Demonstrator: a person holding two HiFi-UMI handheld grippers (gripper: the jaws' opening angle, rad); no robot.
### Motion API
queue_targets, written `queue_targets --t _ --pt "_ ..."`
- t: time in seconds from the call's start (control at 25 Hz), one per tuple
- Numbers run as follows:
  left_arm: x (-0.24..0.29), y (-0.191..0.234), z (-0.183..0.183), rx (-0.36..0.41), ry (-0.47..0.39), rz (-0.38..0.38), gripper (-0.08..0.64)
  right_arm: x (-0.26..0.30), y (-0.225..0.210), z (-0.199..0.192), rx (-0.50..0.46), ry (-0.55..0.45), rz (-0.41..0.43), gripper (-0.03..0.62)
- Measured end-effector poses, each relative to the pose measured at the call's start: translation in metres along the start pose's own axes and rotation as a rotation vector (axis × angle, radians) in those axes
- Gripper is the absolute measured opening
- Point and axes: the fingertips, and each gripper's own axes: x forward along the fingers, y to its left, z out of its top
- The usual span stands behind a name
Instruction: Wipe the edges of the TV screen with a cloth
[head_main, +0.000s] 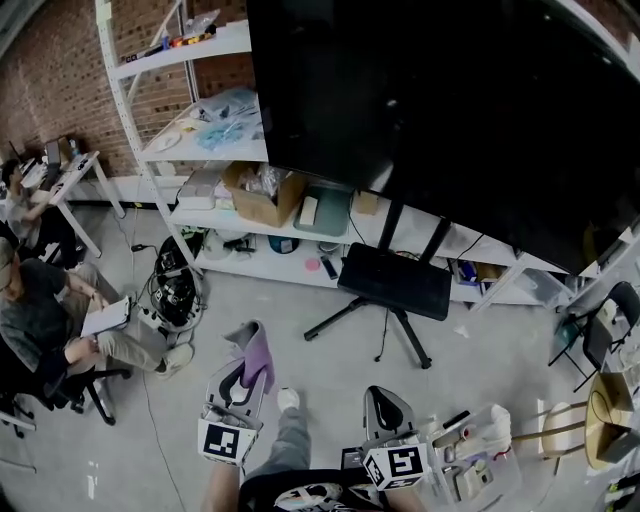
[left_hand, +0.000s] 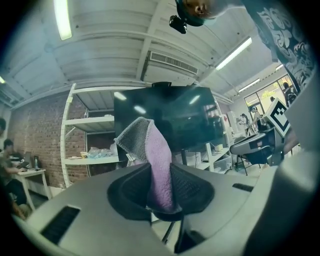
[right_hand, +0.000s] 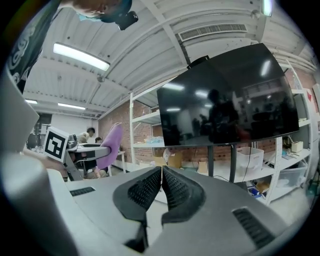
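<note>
Against brick wall, shelving, TV

brick wall | white shelving (cluttered) | grey floor | ceiling strip lights

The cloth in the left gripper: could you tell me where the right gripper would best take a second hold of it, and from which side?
Probably the free upper end of the cloth, which stands clear above the left gripper, shut on its lower part. Come in from the right side, where the right gripper, now shut and empty, is; open it first.
</note>
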Motion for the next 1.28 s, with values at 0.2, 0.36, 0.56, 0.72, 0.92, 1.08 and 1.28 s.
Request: queue_targets --t 0.2,0.36,0.56,0.72,0.92,1.08,1.28 --pt "0.091 0.077 -0.002 -0.003 0.002 0.0 0.104 0.097 -0.01 0.024 0.003 0.011 -0.016 0.03" --pt "0.164 0.138 -0.007 -0.006 -0.012 -0.007 0.104 0.175 -0.017 0.042 -0.003 0.023 -0.033 0.029" --pt "0.235 0.206 -0.014 -0.011 0.014 -0.01 0.104 0.266 -0.028 0.06 0.002 0.028 -0.056 0.029" --pt "0.286 0.25 -0.032 -0.003 0.091 0.009 0.104 0.316 -0.041 0.069 0.015 0.048 -0.072 0.03" --pt "0.339 0.28 -0.044 0.013 0.11 0.019 0.104 0.357 -0.067 0.071 0.029 0.074 -0.091 0.03" --pt "0.379 0.29 -0.055 0.017 0.123 0.045 0.104 0.388 -0.091 0.077 0.033 0.064 -0.069 0.03" --pt "0.424 0.299 -0.057 0.106 0.152 0.129 0.104 0.428 -0.115 0.088 0.021 0.054 0.011 0.03"
